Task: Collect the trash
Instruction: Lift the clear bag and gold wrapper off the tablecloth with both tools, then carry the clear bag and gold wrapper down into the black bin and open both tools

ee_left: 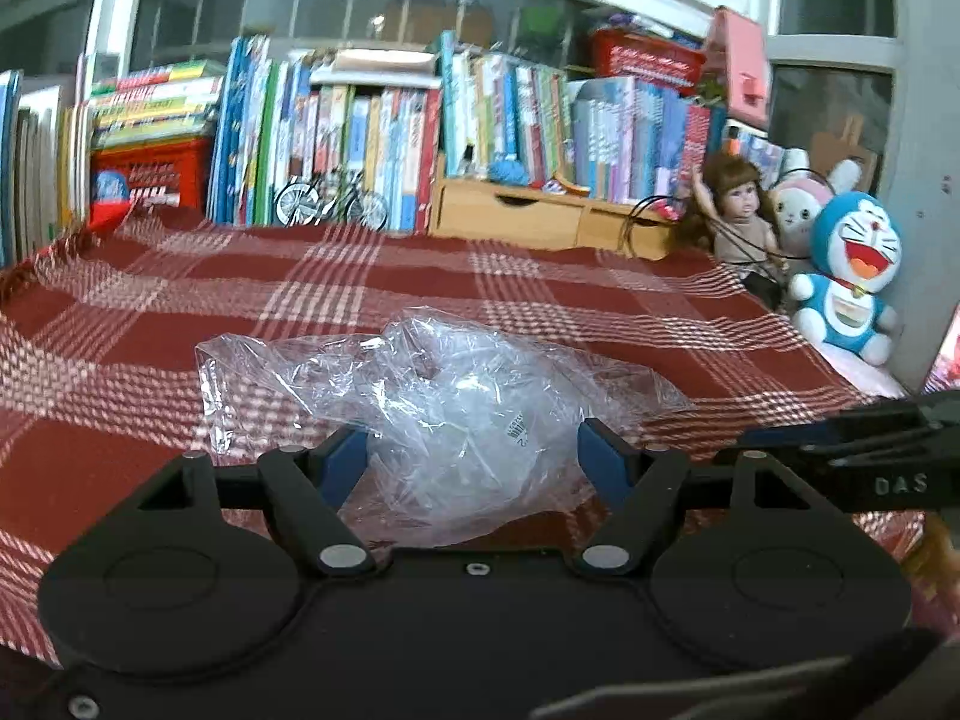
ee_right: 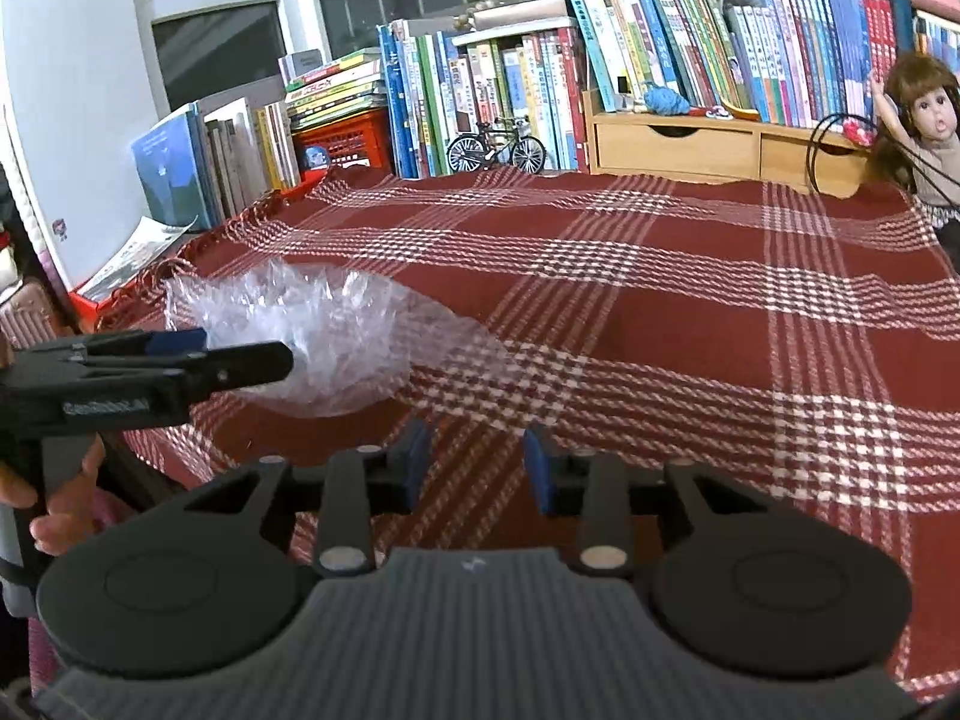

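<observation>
Crumpled clear plastic bag (ee_left: 456, 420): lying on the red-and-white plaid cloth (ee_left: 540, 294), near its front-left part as my right camera sees it, well short of the row of upright books (ee_left: 384, 126). My left gripper (ee_left: 474, 450): its jaws stand wide to either side of the bag; I cannot tell whether the blue pads (ee_left: 600, 450) press it. My right gripper (ee_right: 477, 462): jaws parted a little over bare cloth, nothing between them. Doraemon plush (ee_left: 852, 276), doll (ee_left: 741, 210), miniature bicycle (ee_right: 497, 147): along the far edge.
</observation>
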Action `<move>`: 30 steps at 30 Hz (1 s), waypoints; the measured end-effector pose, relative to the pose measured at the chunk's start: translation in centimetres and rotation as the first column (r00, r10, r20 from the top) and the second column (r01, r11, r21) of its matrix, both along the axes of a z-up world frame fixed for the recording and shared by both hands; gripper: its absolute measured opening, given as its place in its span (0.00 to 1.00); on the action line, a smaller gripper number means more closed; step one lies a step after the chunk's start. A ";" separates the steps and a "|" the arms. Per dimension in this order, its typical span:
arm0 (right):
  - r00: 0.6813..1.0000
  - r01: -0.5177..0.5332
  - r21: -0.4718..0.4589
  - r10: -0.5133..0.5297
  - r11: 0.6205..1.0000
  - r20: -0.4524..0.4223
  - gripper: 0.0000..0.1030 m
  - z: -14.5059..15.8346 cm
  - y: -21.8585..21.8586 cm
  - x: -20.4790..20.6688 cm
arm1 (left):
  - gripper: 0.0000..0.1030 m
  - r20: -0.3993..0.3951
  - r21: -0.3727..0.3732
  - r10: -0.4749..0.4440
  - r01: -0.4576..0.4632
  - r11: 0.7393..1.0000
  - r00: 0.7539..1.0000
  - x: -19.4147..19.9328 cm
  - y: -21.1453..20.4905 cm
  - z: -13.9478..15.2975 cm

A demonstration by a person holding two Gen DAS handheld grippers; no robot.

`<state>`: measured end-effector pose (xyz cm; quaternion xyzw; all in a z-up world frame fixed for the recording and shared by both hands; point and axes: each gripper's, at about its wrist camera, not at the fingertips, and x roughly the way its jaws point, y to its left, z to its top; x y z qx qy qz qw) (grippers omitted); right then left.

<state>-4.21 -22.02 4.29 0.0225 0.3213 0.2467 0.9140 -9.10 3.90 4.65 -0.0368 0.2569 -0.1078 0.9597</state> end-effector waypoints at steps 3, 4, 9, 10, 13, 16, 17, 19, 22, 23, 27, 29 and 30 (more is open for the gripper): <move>1.000 0.001 0.000 -0.001 1.000 -0.002 0.50 -0.1 -0.1 -0.1 | 0.71 0.024 0.033 -0.039 0.038 0.999 0.999 -1.1 -0.3 0.2; 1.000 0.000 0.006 0.000 1.000 -0.006 0.50 -0.1 -0.2 -0.2 | 0.71 0.027 0.039 -0.057 0.056 0.998 0.998 -1.7 -0.3 0.2; 1.000 -0.028 0.019 0.028 0.999 -0.014 0.56 -0.4 -0.5 -2.1 | 0.71 -0.002 0.050 -0.127 0.127 0.991 0.992 -5.2 -0.4 -0.1; 0.999 -0.040 0.018 0.040 0.999 -0.016 0.56 -0.6 -0.5 -2.6 | 0.71 -0.010 0.060 -0.135 0.135 0.989 0.991 -6.1 -0.5 -0.2; 0.996 -0.088 -0.004 0.088 0.996 -0.012 0.58 -1.0 -0.4 -4.7 | 0.71 -0.034 0.082 -0.162 0.164 0.983 0.986 -8.6 -0.3 -0.9; 0.992 -0.122 -0.031 0.122 0.992 -0.024 0.60 -1.7 0.0 -6.7 | 0.72 -0.080 0.100 -0.184 0.191 0.977 0.980 -10.6 -0.2 -1.9; 0.990 -0.135 -0.034 0.134 0.990 -0.040 0.60 -2.1 0.1 -7.3 | 0.72 -0.101 0.105 -0.190 0.201 0.974 0.977 -11.2 -0.3 -2.4; 0.986 -0.157 -0.043 0.154 0.987 -0.064 0.60 -2.9 0.3 -8.3 | 0.72 -0.148 0.125 -0.209 0.228 0.966 0.967 -12.0 -0.6 -3.3; 0.978 -0.190 -0.073 0.182 0.979 -0.103 0.61 -4.3 0.8 -9.7 | 0.72 -0.226 0.156 -0.233 0.271 0.950 0.946 -12.7 -1.5 -5.2; 0.976 -0.195 -0.083 0.185 0.977 -0.118 0.62 -4.9 0.9 -10.0 | 0.73 -0.253 0.167 -0.239 0.286 0.944 0.937 -12.7 -1.9 -6.0; 0.972 -0.196 -0.129 0.176 0.972 -0.153 0.62 -6.6 1.3 -10.4 | 0.75 -0.329 0.205 -0.263 0.340 0.918 0.907 -12.6 -3.6 -9.1; 0.970 -0.195 -0.123 0.173 0.973 -0.168 0.64 -7.2 1.2 -10.4 | 0.77 -0.353 0.235 -0.271 0.365 0.901 0.896 -12.3 -4.6 -10.3; 0.970 -0.193 -0.121 0.171 0.974 -0.172 0.64 -7.4 1.2 -10.4 | 0.79 -0.365 0.252 -0.271 0.375 0.892 0.891 -12.3 -5.1 -10.8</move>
